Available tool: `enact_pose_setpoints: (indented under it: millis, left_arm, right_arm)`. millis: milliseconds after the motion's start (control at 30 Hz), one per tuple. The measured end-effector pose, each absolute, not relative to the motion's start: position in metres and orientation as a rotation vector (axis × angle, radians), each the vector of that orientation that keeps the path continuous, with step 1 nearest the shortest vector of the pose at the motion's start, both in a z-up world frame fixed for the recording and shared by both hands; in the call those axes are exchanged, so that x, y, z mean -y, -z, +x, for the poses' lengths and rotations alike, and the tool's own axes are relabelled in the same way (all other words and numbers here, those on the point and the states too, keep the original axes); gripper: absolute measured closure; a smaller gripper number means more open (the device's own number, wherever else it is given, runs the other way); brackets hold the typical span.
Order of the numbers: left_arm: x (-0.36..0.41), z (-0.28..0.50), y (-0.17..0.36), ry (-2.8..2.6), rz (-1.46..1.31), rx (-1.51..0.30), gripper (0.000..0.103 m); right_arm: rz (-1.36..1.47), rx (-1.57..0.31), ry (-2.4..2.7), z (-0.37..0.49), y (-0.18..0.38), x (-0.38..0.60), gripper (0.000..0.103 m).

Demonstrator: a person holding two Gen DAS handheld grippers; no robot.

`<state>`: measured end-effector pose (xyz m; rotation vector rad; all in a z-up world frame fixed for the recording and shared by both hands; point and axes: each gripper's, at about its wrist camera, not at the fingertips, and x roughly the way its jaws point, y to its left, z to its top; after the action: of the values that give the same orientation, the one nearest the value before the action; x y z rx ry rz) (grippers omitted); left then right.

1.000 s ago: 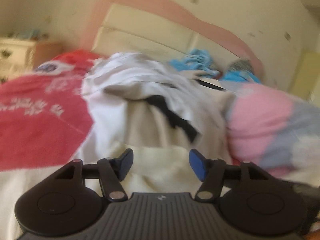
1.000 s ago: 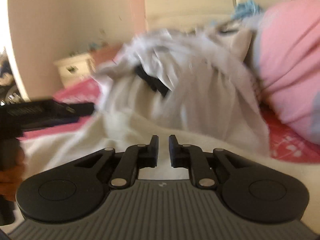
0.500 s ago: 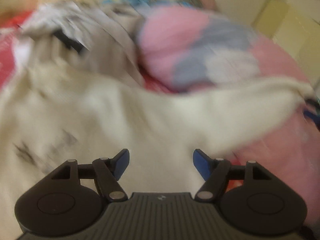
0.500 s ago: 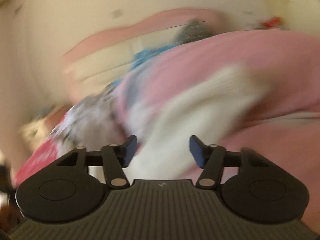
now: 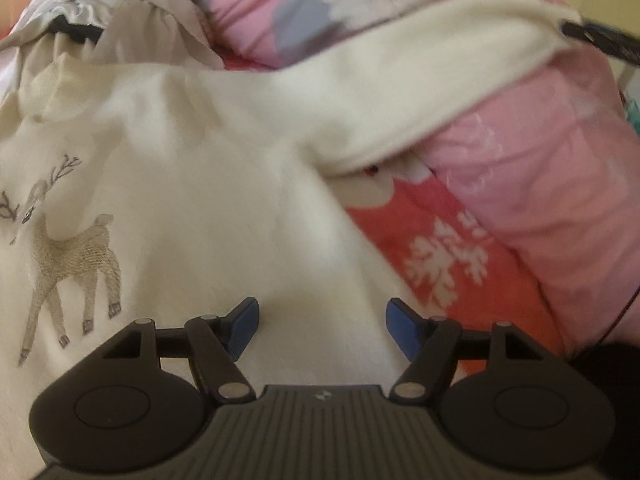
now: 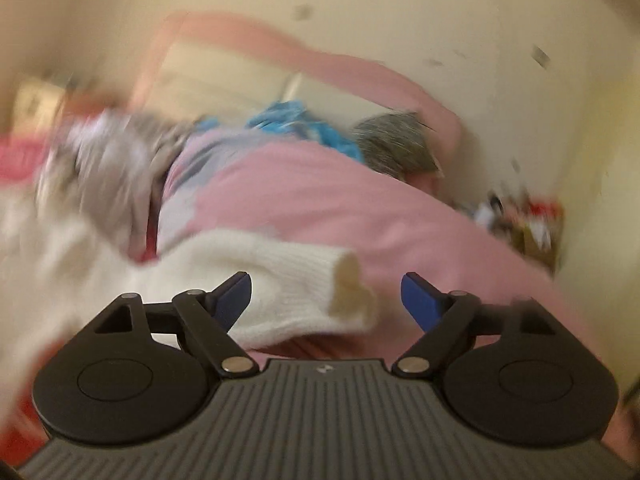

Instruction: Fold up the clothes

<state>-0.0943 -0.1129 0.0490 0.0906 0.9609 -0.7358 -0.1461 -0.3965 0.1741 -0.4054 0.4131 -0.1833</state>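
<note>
**Sleeve dropped, both grippers empty over the cream sweater**

Right gripper (image 6: 326, 300) had just been opening, going from nearly pinched shut to wide apart, and the cream sleeve (image 6: 288, 284) lay loose between its fingers (image 6: 420, 300) with neither one pressing on it. That view also swung from the rumpled pile of clothes round to the pink duvet (image 6: 360, 208). Left gripper (image 5: 322, 326) had slid across from the headboard side to hover over the body of the cream sweater (image 5: 192, 184), fingers apart, nothing gripped.

The sweater was spread on the bed, deer motif (image 5: 68, 248) facing up, lying partly over the red snowflake blanket (image 5: 448, 264). Its sleeve ran away from the body toward the upper right of the left wrist view, draped up over the duvet, so that was the long axis, with the cuff (image 6: 348, 292) at the far end, right in front of the right gripper.

Handling-wise I'd guess light, soft, floppy knit: it'll sag and stretch, not slippery. Best holds look like the ribbed cuff for the sleeve, and the shoulder seam or hem for the body.
</note>
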Motion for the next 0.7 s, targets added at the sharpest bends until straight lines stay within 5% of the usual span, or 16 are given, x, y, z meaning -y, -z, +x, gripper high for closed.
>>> enact_pose_setpoints:
  millis: [100,333,700]
  left_arm:
    - [0.117,-0.097,-0.048,0.731,0.109,-0.953,0.032]
    - [0.12,-0.106,-0.05,0.729,0.117,-0.959,0.032]
    - [0.085,-0.137,-0.052,0.736,-0.08,-1.01,0.035]
  right_arm:
    - [-0.404,-0.455,0.155,-0.126,-0.175,0.404,0.025]
    - [-0.28,-0.443,0.115,-0.136,-0.187,0.41,0.092]
    - [-0.042,-0.466,-0.1,-0.156,-0.237,0.368,0.098]
